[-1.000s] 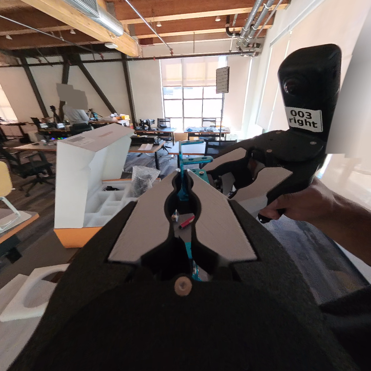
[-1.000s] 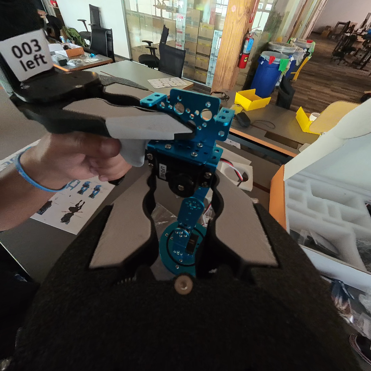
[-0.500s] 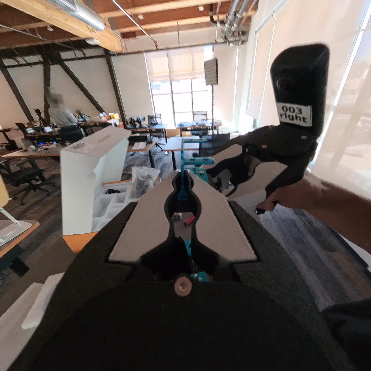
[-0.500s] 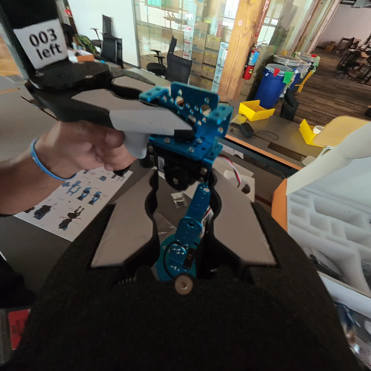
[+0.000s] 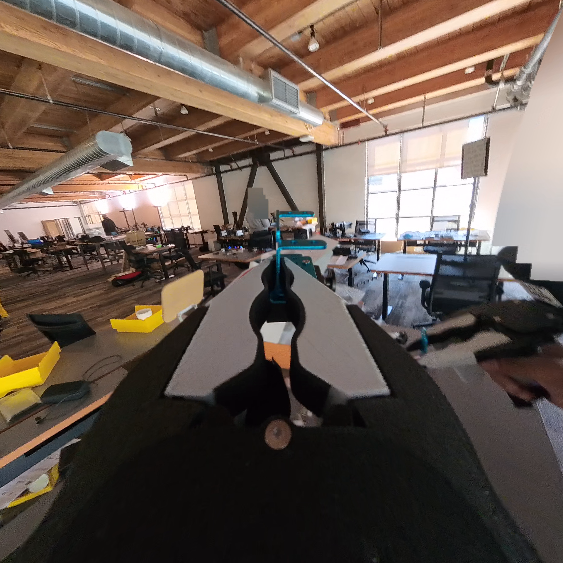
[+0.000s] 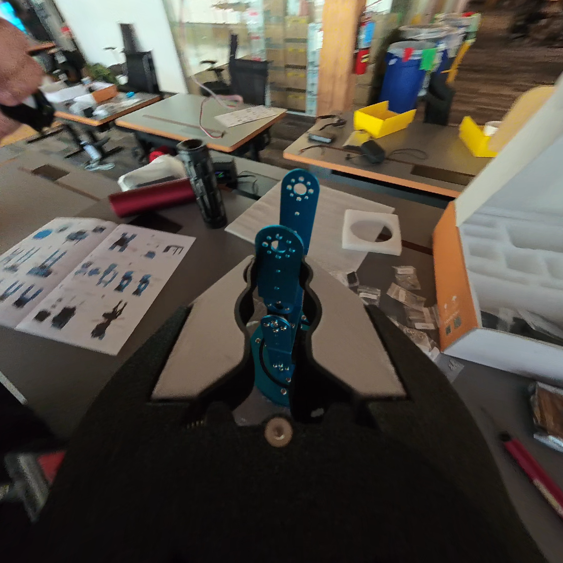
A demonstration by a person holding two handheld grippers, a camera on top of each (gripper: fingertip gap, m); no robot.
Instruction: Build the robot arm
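Note:
My left gripper [image 5: 278,259] is shut on a thin blue metal bracket [image 5: 293,242], seen edge-on, with two flanges sticking out to the right above the fingertips. It is held up in the air. My right gripper [image 6: 280,265] is shut on a blue metal arm assembly [image 6: 278,274]: two upright plates with round drilled ends on a round blue base [image 6: 268,368] between the fingers. In the left wrist view the right gripper [image 5: 487,332] shows blurred at the right, lower down, in a hand. The hand holding the left gripper shows at the top left corner of the right wrist view [image 6: 15,76].
On the dark table [image 6: 213,268] lie an open picture booklet [image 6: 91,274], a red tube [image 6: 152,198], a black cylinder [image 6: 201,189], a white foam piece [image 6: 370,234], small parts bags [image 6: 396,292], a red pen [image 6: 533,469] and an open orange-and-white box [image 6: 502,274]. Yellow bins [image 6: 384,118] sit behind. My hands' fingertips stand some 25 centimetres from each other.
The grippers have pulled apart. The upper bracket and servo went with the left gripper, which swung up and left. The lower blue arm stayed in the right gripper, now lower over the table.

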